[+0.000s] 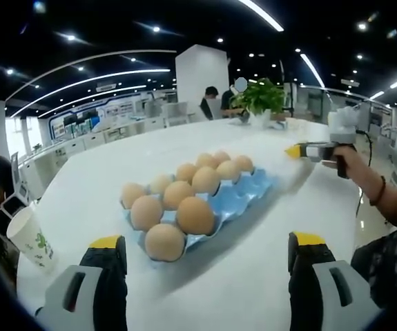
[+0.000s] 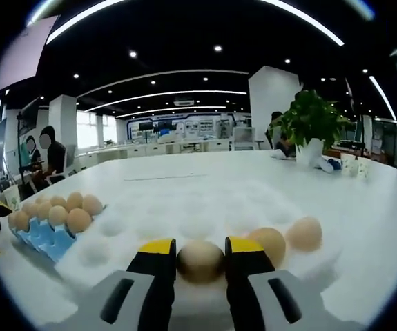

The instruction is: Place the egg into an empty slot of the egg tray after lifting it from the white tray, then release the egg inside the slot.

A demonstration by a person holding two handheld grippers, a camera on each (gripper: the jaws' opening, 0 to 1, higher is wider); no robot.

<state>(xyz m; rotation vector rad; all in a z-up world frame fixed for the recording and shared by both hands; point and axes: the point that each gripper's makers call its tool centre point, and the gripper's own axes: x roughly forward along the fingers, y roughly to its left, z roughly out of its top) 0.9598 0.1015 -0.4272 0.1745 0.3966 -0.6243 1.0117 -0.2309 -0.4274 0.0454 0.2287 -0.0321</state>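
The right claw [image 2: 200, 261] is clenched on a tan brown egg [image 2: 199, 261], pinched between its yellow-tipped black jaws just above the white moulded foam tray [image 2: 184, 224]. Two more eggs [image 2: 286, 238] sit on that tray, just right of the claw. The blue plastic egg tray [image 2: 46, 238] lies well off to the claw's left on the white table [image 2: 205, 176]. The left claw [image 1: 201, 252] hangs released, jaws wide, with the egg tray just ahead. Squeezing too hard could crack the shell; too slack a grip could drop the egg in transit.
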